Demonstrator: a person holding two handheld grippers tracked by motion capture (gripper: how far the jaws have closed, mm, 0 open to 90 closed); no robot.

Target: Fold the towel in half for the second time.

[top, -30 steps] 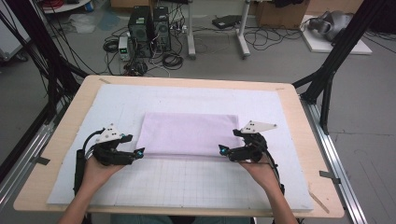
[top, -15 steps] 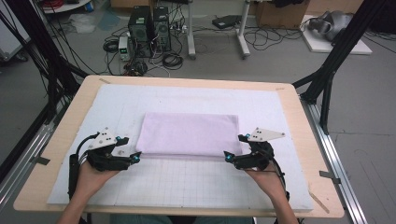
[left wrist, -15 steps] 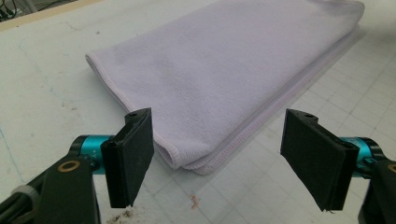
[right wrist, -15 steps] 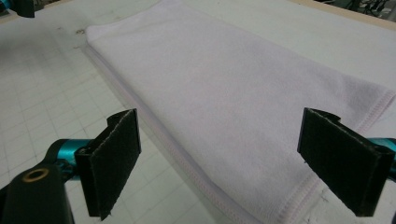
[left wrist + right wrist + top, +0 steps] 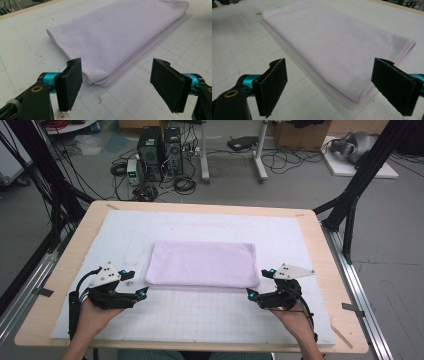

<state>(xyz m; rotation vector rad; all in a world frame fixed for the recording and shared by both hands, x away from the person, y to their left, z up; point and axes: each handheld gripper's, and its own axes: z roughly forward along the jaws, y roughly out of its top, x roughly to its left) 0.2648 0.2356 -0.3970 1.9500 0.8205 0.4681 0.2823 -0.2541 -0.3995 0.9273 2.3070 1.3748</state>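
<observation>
A lilac towel, folded into a flat rectangle, lies in the middle of the white gridded mat. My left gripper sits just off the towel's near left corner, its jaws wide apart and empty. In the left gripper view the towel stretches away beyond the left gripper, its folded corner lying between and ahead of the pads. My right gripper rests by the near right corner, also open. The right gripper view has the towel corner between the black pads of the right gripper, untouched.
The mat covers a wooden table. Black frame posts rise at both sides. Computers and cables lie on the floor beyond the far edge. A small reddish speck marks the mat near the left jaws.
Both grippers have slid outward along the towel's near edge, left gripper to the left and right gripper to the right. The towel has stayed put.
</observation>
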